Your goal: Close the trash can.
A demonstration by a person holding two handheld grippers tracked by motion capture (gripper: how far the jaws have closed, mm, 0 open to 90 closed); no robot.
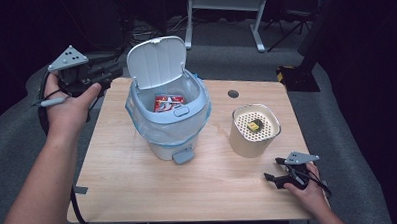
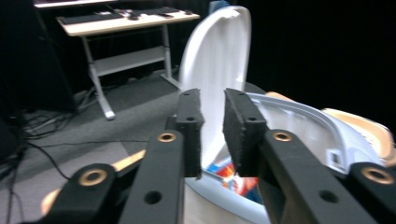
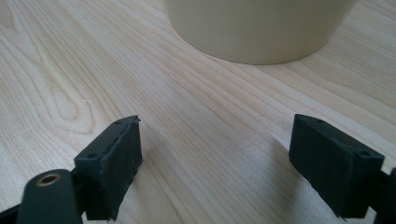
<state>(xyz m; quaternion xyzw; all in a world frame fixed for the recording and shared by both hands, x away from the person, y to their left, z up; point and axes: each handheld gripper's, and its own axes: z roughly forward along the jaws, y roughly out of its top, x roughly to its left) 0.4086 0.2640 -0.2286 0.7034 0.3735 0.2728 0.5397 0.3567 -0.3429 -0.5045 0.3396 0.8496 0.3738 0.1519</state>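
Small white pedal bin (image 1: pixel 167 128) near the middle of the wooden table (image 1: pixel 139 184), lid (image 1: pixel 157 61) tipped up, clear liner folded over the rim. Inside, red-and-white packaging (image 1: pixel 167 103). To its right, apart from it, a beige tub (image 1: pixel 254 132) with a perforated top carrying a small yellow-and-black item (image 1: pixel 255 124). Left gripper (image 2: pixel 212 123) beside the bin's raised lid, jaws narrowed to a slim gap, nothing between. Right gripper (image 3: pixel 215 154) low over the table before the tub, jaws wide, empty.
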